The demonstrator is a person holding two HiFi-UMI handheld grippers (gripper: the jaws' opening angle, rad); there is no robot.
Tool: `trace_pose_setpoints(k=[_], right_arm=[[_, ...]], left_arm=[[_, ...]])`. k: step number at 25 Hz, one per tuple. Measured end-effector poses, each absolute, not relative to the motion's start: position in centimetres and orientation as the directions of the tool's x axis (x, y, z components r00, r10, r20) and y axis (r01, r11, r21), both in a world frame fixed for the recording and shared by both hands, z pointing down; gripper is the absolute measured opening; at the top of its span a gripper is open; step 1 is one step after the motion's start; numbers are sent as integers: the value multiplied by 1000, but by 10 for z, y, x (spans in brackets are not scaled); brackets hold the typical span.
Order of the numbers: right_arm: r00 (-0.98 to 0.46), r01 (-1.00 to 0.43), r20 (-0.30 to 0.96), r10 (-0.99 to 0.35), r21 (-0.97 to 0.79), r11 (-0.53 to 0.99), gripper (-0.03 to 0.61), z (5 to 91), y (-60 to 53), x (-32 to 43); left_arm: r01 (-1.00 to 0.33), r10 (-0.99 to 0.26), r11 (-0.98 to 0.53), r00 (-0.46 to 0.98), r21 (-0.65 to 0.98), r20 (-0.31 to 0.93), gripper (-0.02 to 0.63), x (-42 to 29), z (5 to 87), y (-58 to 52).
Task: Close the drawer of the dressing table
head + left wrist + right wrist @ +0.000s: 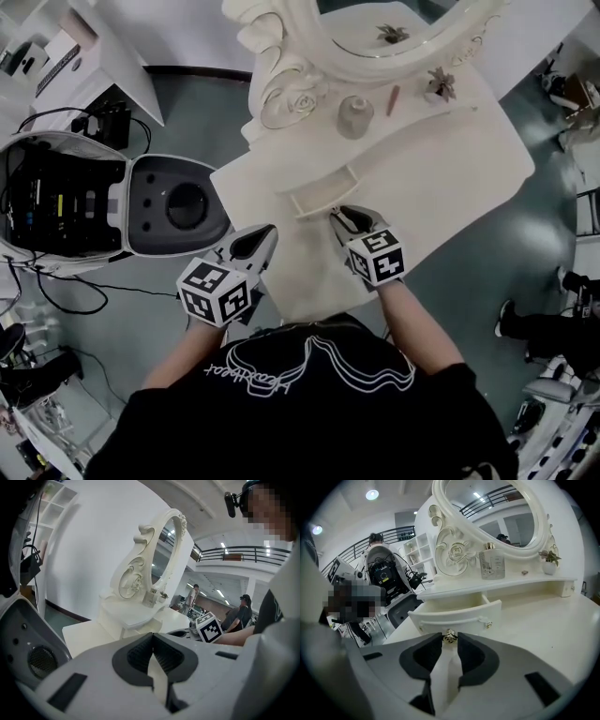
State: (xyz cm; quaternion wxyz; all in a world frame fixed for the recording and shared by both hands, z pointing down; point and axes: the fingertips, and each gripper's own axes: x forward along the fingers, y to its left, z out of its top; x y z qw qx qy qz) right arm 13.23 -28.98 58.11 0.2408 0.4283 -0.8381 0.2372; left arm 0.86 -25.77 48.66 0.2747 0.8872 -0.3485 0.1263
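Observation:
The white dressing table [450, 187] has a small curved drawer [323, 192] standing pulled out under its mirror shelf. In the right gripper view the drawer front [454, 613] faces me, with a small gold knob [449, 637] at its middle. My right gripper [450, 640] is shut on that knob, its pad tips touching it from both sides; in the head view the right gripper [339, 217] reaches the drawer front. My left gripper [267, 234] hovers over the table's near left part, shut with nothing in it, its tips [153, 637] meeting.
A perfume bottle [355, 116], a small brown stick [394, 99] and a potted plant [441, 84] stand on the shelf below the oval mirror [375, 28]. An open equipment case [66, 197] lies on the floor at left. People stand far off in the hall.

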Motion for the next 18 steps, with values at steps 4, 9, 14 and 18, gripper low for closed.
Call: trace_pose_setpoints(k=[4, 9, 14, 18], right_arm=[[-520, -831, 606, -602, -197, 519, 106, 584, -294, 135], [-518, -836, 593, -616, -199, 511, 106, 596, -316, 136], [-521, -831, 603, -604, -196, 521, 106, 586, -300, 132], [-532, -822, 602, -595, -202, 532, 106, 578, -294, 130]], left_arm=[[-692, -545, -606, 721, 393, 428, 5, 10, 493, -261], [-693, -545, -617, 719, 374, 432, 3, 9, 504, -285], [-702, -557, -601, 711, 383, 429, 4, 3, 495, -266], [-711, -569, -588, 703, 386, 428, 4, 2, 488, -255]])
